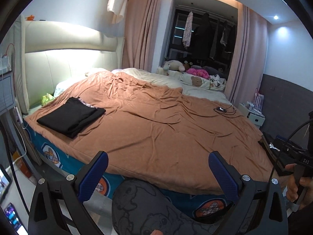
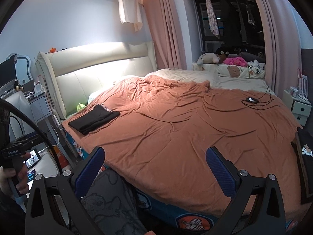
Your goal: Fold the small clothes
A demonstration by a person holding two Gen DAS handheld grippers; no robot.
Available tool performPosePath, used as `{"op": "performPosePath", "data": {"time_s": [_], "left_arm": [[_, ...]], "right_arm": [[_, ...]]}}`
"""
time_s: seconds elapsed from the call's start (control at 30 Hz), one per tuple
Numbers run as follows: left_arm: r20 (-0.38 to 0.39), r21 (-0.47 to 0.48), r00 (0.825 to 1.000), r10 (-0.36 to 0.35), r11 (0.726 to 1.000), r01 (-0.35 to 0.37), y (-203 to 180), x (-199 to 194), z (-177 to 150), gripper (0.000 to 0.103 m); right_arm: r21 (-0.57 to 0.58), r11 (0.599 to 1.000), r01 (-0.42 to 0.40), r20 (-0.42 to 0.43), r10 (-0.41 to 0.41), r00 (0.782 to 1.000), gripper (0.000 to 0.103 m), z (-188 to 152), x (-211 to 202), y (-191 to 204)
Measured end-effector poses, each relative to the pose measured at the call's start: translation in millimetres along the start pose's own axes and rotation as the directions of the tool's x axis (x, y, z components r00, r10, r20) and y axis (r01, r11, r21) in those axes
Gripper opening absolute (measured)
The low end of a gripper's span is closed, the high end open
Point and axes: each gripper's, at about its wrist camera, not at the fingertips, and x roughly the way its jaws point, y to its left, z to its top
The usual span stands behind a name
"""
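Observation:
A folded black garment (image 1: pixel 71 116) with a patterned edge lies on the orange blanket (image 1: pixel 156 125) near the bed's left side; it also shows in the right wrist view (image 2: pixel 93 119). Another dark garment with white print (image 2: pixel 306 156) lies at the bed's right edge, also in the left wrist view (image 1: pixel 273 148). My left gripper (image 1: pixel 158 172) is open and empty, held off the bed's front edge. My right gripper (image 2: pixel 154 168) is open and empty at the same edge. Both are far from the garments.
A black device with cables (image 2: pixel 252 100) lies on the blanket's far right. A cream headboard (image 2: pixel 101 62), a nightstand (image 2: pixel 40 105) to the left, white drawers (image 2: pixel 299 107) to the right. Stuffed toys (image 2: pixel 225 58) by the window. My knee in grey pyjamas (image 1: pixel 148 205) is below.

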Motion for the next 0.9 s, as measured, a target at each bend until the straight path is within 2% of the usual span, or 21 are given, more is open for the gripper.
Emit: {"op": "performPosePath", "data": {"time_s": [0.37, 0.53, 0.9], "left_arm": [[0.022, 0.026, 1.000, 0.017, 1.000, -0.018, -14, -4, -21, 0.103], [0.021, 0.020, 1.000, 0.012, 1.000, -0.013, -13, -4, -23, 0.103], [0.023, 0.020, 1.000, 0.009, 1.000, -0.010, -14, -5, -24, 0.103]], "right_arm": [[0.006, 0.999, 0.039, 0.003, -0.039, 0.999, 0.103, -25, -16, -1], [0.013, 0.997, 0.070, -0.021, -0.069, 0.997, 0.103, -27, -10, -4], [0.026, 0.997, 0.077, -0.023, -0.077, 0.997, 0.103, -21, -10, -3]]}}
